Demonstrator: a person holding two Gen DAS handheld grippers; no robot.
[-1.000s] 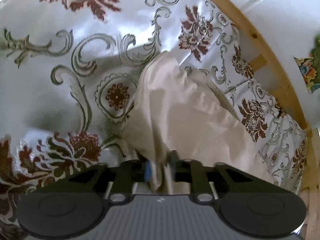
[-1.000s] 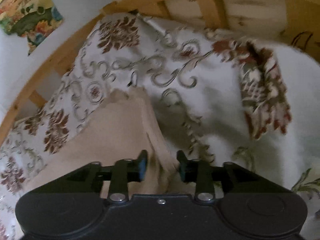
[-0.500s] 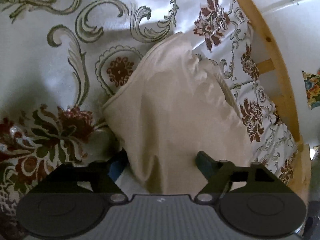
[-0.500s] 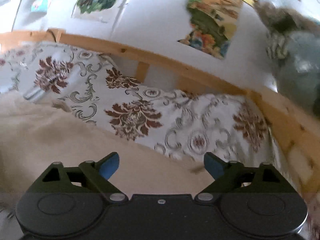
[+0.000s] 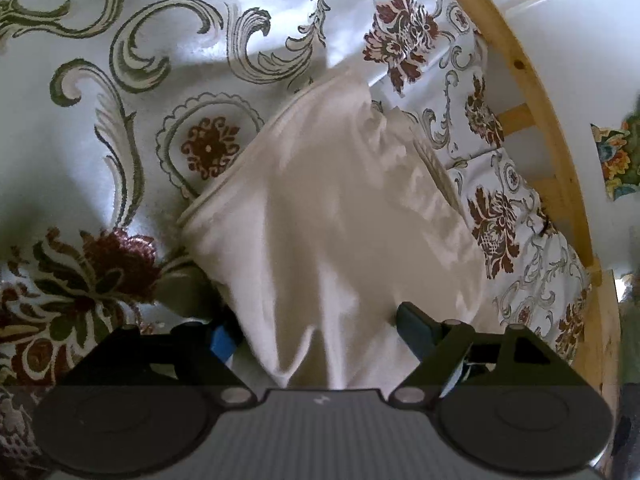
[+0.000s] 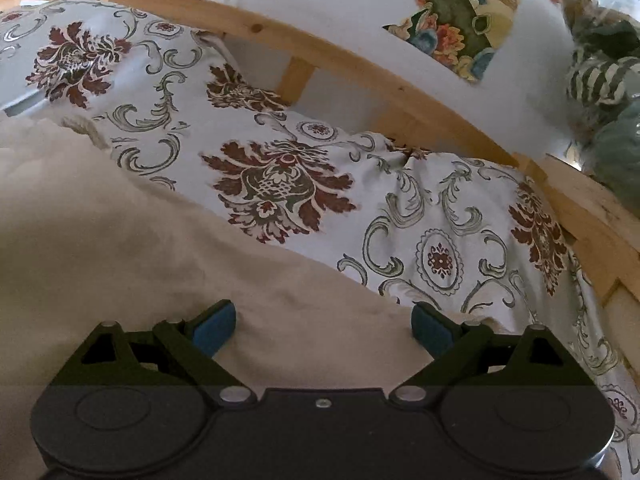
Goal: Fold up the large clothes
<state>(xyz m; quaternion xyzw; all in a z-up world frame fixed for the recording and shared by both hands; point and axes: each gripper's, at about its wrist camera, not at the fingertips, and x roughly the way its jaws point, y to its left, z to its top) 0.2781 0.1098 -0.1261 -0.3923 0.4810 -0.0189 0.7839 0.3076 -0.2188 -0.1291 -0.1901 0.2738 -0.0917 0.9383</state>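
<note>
Your left tongs (image 5: 316, 330) are spread wide and released, their blue-padded fingertips (image 5: 222, 340) apart on either side of the cream-beige soft fabric garment (image 5: 340, 216). That garment lies on the bed, draped in a rumpled fold over the white bedspread with dark red flowers and grey-green scrolls (image 5: 120, 120), and it runs from between the fingers up toward the middle of the left view. To its right you can see the curved pale wooden bed rail (image 5: 536, 92) against the white wall (image 5: 580, 32).

Your right tongs (image 6: 324, 326) are likewise released, fingers wide apart, hovering low over the same garment (image 6: 120, 260), which fills the lower left of the right view. Beyond its edge the bedspread (image 6: 280, 184) stretches to the wooden rail (image 6: 328, 60). A torn colourful floral poster (image 6: 452, 28) is on the wall above.
</note>
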